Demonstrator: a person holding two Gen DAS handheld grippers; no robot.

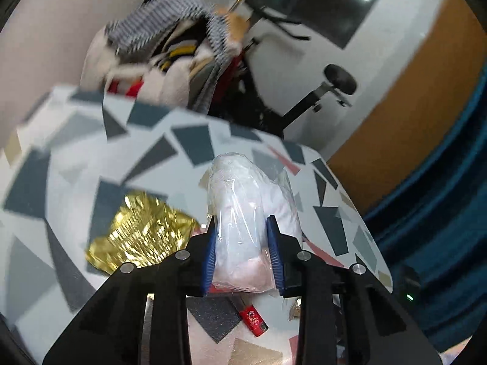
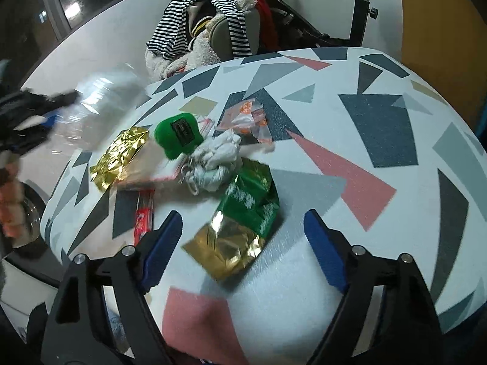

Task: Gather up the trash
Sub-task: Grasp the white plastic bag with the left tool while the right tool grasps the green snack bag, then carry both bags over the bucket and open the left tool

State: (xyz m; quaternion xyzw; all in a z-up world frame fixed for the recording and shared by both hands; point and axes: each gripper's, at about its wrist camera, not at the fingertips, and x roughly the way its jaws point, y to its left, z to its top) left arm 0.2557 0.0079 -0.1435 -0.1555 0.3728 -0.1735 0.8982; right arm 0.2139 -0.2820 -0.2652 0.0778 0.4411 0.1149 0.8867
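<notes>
My left gripper (image 1: pixel 243 237) is shut on a clear plastic bag of white tissue (image 1: pixel 252 200) and holds it above the patterned table (image 1: pixel 76 158). The bag shows blurred at the left of the right wrist view (image 2: pixel 103 103). My right gripper (image 2: pixel 240 231) is open above a green and gold wrapper (image 2: pixel 240 216). Other trash lies on the table: a gold foil wrapper (image 2: pixel 121 155), also in the left wrist view (image 1: pixel 140 231), crumpled white tissue (image 2: pixel 219 155), an orange-printed clear wrapper (image 2: pixel 249 115) and a red wrapper (image 2: pixel 143 216).
A green plush keychain (image 2: pixel 178 135) lies by the tissue. A red lighter (image 1: pixel 254 322) lies under my left gripper. A chair piled with striped clothes (image 2: pixel 207 30) and an exercise bike (image 2: pixel 359 9) stand behind the table. A blue curtain (image 1: pixel 441 213) hangs at the right.
</notes>
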